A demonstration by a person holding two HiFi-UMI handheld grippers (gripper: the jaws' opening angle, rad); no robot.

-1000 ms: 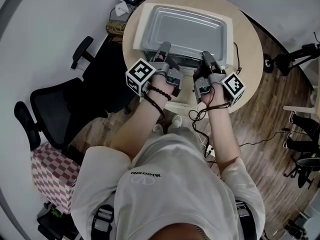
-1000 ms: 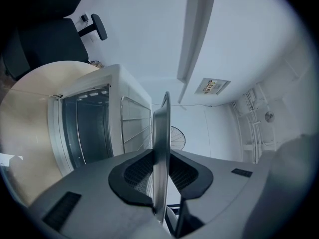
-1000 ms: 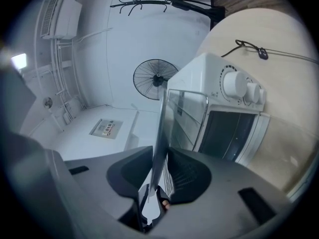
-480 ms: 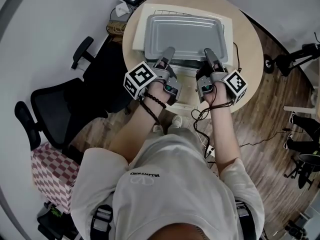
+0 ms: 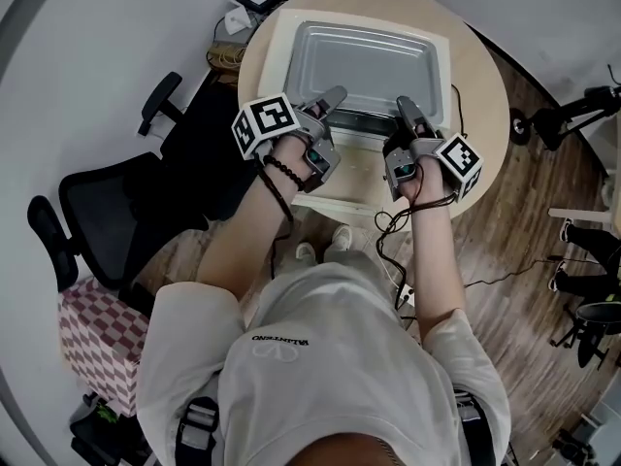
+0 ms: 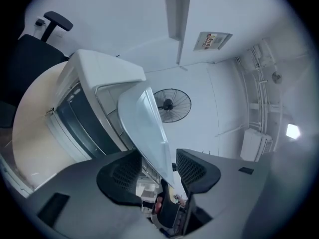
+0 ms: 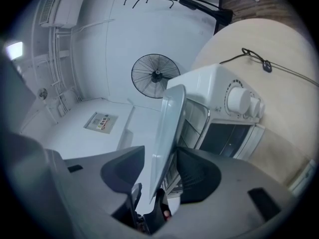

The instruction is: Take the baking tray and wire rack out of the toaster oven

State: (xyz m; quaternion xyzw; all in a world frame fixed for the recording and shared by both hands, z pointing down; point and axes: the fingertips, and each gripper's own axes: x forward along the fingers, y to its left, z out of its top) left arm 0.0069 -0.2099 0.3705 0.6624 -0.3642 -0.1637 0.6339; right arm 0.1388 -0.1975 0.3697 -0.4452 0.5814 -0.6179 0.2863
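The flat silver metal baking tray [image 5: 369,58] lies on top of the boxy white toaster oven [image 5: 273,54], its near rim jutting past the oven's front towards the person, with open air beneath and in front of that rim. The oven stands on the left half of the round pale wooden surface [image 5: 482,78], leaving a bare strip on its right, where a thin black cable [image 7: 264,63] trails near the two white knobs [image 7: 240,99]. The left gripper [image 5: 328,100] has the tray's near rim between its jaws, which have just been opening and stand wide apart, neither pad pressing on the metal. The right gripper [image 5: 404,107] reaches the same rim further right; its jaws have also just been opening, then come in slightly, and the rim leans against one pad with a clear gap to the other. Around the surface are a brown wooden floor [image 5: 514,250], a black office chair [image 5: 107,212] on the left, white walls and a black standing fan [image 6: 171,105].
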